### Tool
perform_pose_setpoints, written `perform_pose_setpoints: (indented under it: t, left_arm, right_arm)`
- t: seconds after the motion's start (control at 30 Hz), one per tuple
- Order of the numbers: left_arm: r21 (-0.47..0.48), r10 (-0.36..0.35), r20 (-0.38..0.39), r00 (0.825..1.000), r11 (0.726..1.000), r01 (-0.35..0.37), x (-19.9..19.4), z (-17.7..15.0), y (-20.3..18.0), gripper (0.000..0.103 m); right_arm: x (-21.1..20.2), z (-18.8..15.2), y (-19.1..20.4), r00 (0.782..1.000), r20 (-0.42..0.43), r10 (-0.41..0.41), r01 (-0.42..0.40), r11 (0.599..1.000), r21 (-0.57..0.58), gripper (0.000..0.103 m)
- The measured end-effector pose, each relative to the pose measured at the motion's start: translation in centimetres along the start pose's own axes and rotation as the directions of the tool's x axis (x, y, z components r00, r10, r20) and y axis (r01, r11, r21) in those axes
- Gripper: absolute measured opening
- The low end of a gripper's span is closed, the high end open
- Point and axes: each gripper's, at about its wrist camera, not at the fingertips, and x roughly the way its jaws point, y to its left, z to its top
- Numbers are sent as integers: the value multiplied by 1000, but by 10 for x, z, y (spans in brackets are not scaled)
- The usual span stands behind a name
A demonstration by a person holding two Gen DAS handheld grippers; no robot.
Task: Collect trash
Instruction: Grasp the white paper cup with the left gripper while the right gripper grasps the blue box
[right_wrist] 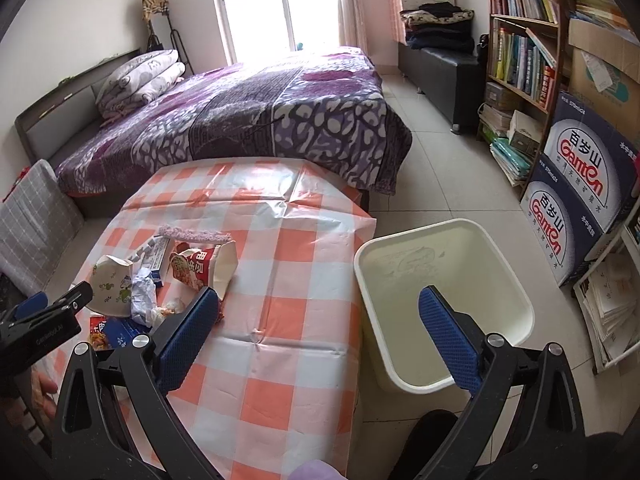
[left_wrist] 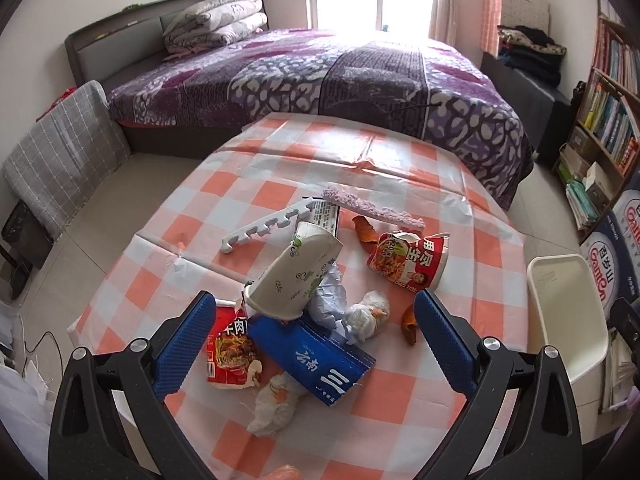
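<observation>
From the left wrist, the left gripper [left_wrist: 314, 338] hangs wide open over the trash heaped mid-table; the light, crushable paper cup [left_wrist: 294, 274] on top wants a gentle pinch across its rim. From the right wrist, the right gripper [right_wrist: 320, 338] gapes empty above the table's right edge [right_wrist: 352, 320], beside the bin [right_wrist: 516, 280].

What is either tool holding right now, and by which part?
Nothing. The left tool hangs open above the trash pile, and the right tool is open by the white bin.
</observation>
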Motion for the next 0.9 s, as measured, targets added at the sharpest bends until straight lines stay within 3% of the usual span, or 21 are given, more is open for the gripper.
perform_pose_setpoints:
  t: [0.07,0.2,0.37,0.43,0.47,0.53,0.6,0.7,0.9]
  left_arm:
    - [7,-23,-63,998,1000,24,20,15,9,96]
    - [79,0,-136,991,997,10,51,33,14,96]
    - [150,16,-179,984,989,11,78,37,17,92]
    - [165,20,-212,977,986,15,89,36,18,71]
    - [162,18,-229,973,987,20,93,37,21,65]
    - [149,8,-236,972,988,28,96,39,23,40]
    - [139,-1,-242,970,990,35,97,41,28,23]
    - [98,-40,-217,975,993,63,87,46,36,20]
    - [2,-103,-129,986,995,104,58,60,58,19]
  right_arm:
    - [18,10,6,996,-78,33,-37,998,-44,96]
    - [44,20,33,980,-117,159,-175,975,-138,96]
    - [72,7,83,943,-165,288,-327,893,-310,96]
    - [77,1,104,933,-184,310,-359,852,-382,96]
    - [78,-2,116,928,-189,321,-372,830,-416,96]
    - [79,-8,137,916,-205,344,-401,790,-464,96]
    - [77,-12,155,908,-211,362,-418,765,-490,96]
    - [75,-16,176,898,-222,379,-438,733,-520,96]
    - [77,-30,212,899,-232,371,-432,668,-606,96]
